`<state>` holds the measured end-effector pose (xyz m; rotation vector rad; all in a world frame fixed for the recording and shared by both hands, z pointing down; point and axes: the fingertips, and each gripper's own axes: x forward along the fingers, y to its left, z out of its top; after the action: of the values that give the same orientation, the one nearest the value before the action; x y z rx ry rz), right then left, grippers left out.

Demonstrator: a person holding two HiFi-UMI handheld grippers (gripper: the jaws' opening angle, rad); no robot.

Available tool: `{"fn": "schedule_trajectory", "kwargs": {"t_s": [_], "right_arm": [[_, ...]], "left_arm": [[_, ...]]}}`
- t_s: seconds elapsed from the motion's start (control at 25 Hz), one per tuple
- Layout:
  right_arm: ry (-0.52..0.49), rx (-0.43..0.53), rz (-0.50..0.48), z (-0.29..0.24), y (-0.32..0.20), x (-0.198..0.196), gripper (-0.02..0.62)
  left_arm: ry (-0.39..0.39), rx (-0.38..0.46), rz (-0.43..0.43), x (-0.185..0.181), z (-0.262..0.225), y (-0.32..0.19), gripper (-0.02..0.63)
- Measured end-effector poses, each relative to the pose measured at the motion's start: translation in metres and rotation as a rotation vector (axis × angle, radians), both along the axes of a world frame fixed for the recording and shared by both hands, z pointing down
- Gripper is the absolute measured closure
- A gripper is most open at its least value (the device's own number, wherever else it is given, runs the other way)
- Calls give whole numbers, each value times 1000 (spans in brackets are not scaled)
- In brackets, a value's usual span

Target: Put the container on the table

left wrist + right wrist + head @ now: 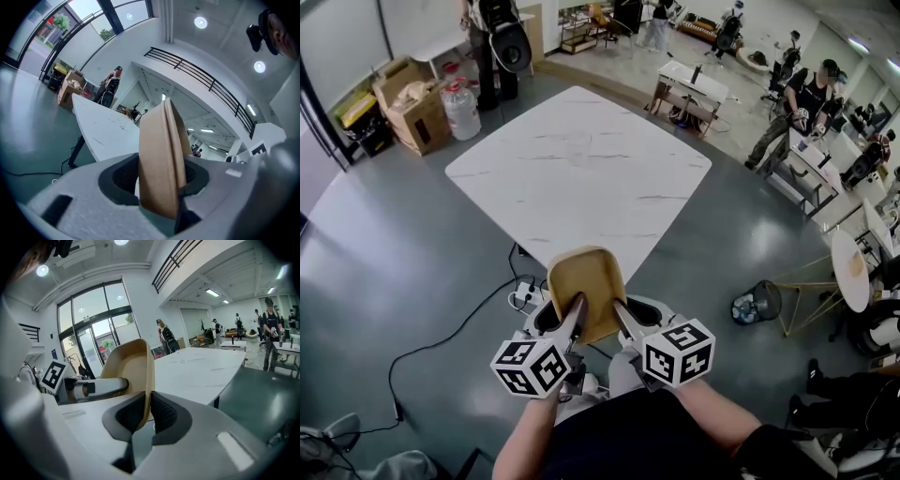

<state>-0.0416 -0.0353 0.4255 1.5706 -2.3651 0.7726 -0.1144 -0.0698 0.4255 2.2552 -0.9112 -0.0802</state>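
Note:
A shallow tan container hangs in the air just short of the near corner of the white marble-look table. My left gripper is shut on its near left rim and my right gripper on its near right rim. In the left gripper view the container stands edge-on between the dark pads, with the table beyond. The right gripper view has the container's thin wall pinched between the pads, the left gripper's finger beside it and the table ahead.
A power strip and black cable lie on the grey floor under the table's near corner. Cardboard boxes and a water jug stand at the far left. A wire basket sits to the right. People and desks fill the far right.

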Motion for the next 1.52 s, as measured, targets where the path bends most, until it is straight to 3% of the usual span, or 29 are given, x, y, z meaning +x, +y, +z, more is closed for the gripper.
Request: {"fn": "schedule_trajectory", "kwargs": {"t_s": [0.32, 1.08, 1.52], "right_arm": [[33, 14, -5, -4, -17, -7, 565], [-10, 2, -54, 4, -89, 16, 566], [-36, -41, -118, 18, -150, 55, 566]], "left_arm": [[68, -5, 5, -5, -1, -18, 443], [8, -5, -33, 16, 3, -87, 442], [-65, -30, -95, 52, 18, -142, 430]]}}
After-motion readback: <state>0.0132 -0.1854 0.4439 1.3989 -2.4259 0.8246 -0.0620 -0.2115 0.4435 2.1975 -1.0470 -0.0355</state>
